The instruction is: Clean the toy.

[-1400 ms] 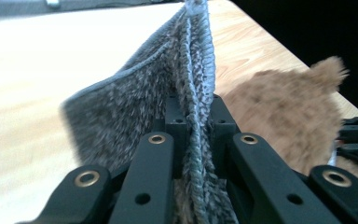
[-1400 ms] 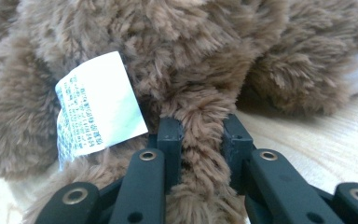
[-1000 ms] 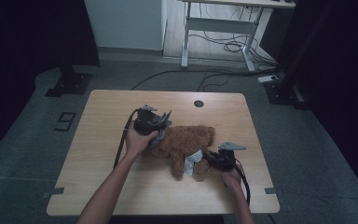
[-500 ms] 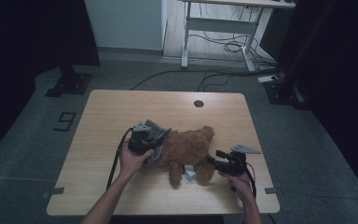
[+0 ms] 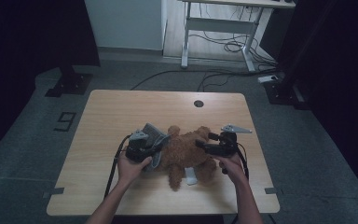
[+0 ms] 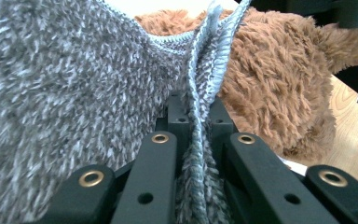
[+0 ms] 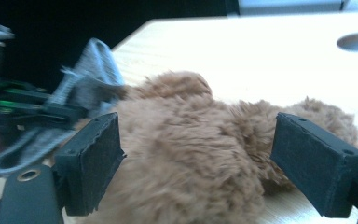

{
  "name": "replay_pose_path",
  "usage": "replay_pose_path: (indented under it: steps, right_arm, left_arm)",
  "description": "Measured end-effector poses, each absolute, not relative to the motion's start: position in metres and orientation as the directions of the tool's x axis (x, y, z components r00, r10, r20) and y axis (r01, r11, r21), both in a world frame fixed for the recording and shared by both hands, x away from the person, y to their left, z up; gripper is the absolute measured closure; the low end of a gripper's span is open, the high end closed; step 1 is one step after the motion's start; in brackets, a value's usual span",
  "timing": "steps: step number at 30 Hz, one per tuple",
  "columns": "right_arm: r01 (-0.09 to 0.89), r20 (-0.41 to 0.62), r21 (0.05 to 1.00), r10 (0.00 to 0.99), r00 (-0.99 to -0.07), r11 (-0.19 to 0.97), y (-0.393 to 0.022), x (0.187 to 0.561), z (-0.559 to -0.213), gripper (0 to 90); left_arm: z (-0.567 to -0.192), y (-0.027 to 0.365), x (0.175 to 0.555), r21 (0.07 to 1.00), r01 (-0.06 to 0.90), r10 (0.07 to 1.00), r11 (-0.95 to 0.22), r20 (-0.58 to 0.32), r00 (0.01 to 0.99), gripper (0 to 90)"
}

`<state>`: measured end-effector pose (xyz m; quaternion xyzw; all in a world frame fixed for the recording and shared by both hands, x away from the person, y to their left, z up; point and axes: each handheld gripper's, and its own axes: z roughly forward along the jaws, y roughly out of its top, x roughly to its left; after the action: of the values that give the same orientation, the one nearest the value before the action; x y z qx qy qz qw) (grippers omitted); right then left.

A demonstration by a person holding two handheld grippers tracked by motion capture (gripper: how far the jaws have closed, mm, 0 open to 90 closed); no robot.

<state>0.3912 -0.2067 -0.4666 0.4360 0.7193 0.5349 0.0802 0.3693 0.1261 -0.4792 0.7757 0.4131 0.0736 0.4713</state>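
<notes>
The left tongs are pinching the grey knitted sleeve beside the brown plush toy; the right tongs, just opening, are standing spread above the toy. They should be gripping its body firmly while the sleeve is being pulled.

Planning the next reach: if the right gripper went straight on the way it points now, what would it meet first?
Most likely the brown plush toy. The right gripper is open and the toy's furry body lies between and just beyond its fingers. How near it is, I cannot tell.
</notes>
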Motion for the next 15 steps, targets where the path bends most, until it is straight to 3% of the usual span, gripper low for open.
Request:
replay_pose_path:
  steps: [6, 10, 15]
  right_arm:
    - [0.621, 0.359, 0.767, 0.694, -0.624, 0.162, -0.196, 0.392, -0.497, 13.2]
    - [0.653, 0.391, 0.739, 0.683, -0.617, 0.167, -0.196, 0.383, -0.516, 11.2]
    - [0.634, 0.383, 0.748, 0.653, -0.653, 0.195, -0.190, 0.375, -0.530, 19.7]
  left_arm:
    - [-0.482, 0.127, 0.363, 0.798, 0.566, 0.699, -0.206, -0.285, 0.656, 84.1]
    - [-0.485, 0.128, 0.354, 0.800, 0.562, 0.683, -0.208, -0.292, 0.669, 84.1]
    - [-0.490, 0.132, 0.346, 0.808, 0.560, 0.681, -0.185, -0.305, 0.665, 84.2]
